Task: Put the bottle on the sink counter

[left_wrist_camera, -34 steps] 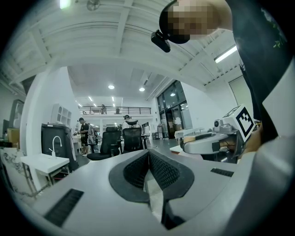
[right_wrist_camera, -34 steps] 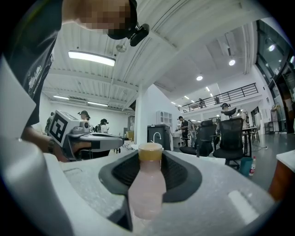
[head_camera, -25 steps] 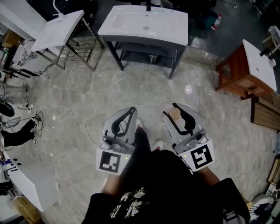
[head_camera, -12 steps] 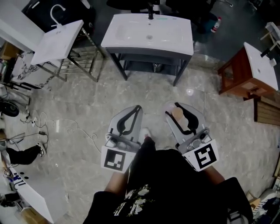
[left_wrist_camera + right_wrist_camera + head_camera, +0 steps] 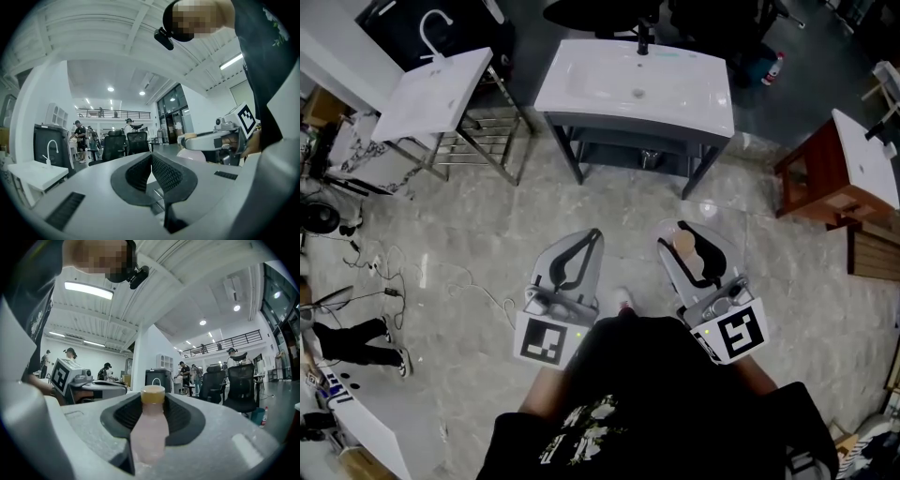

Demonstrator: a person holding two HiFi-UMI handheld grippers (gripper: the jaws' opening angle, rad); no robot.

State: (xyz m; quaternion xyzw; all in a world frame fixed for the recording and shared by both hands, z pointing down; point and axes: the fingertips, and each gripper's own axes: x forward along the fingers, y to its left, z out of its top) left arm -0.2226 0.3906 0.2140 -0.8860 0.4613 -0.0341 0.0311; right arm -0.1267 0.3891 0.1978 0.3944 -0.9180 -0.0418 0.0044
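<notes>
A pale marbled floor (image 5: 469, 216) fills most of the head view. On it at twelve o'clock from the person stands the sink counter (image 5: 581, 94), a white rectangular basin on a dark grey frame, with a black faucet (image 5: 643, 42) at its far edge. At ten o'clock is a second white basin (image 5: 431, 89) on a bare metal stand, and at two o'clock a brown wooden cabinet (image 5: 811, 183) with a white top. Both tongs are held level side by side in front of the person's black shirt (image 5: 656, 394), well apart from the sink counter. The left gripper (image 5: 591, 239) has its ribbed pads meeting at the tips, with nothing between them. The right gripper (image 5: 682, 232) is clamped on the bottle (image 5: 150, 427), a pale pink one with a tan cap (image 5: 153, 393). The bottle lies along the jaws, cap toward twelve o'clock, its body pinched between the dark pads and carried above the floor.
</notes>
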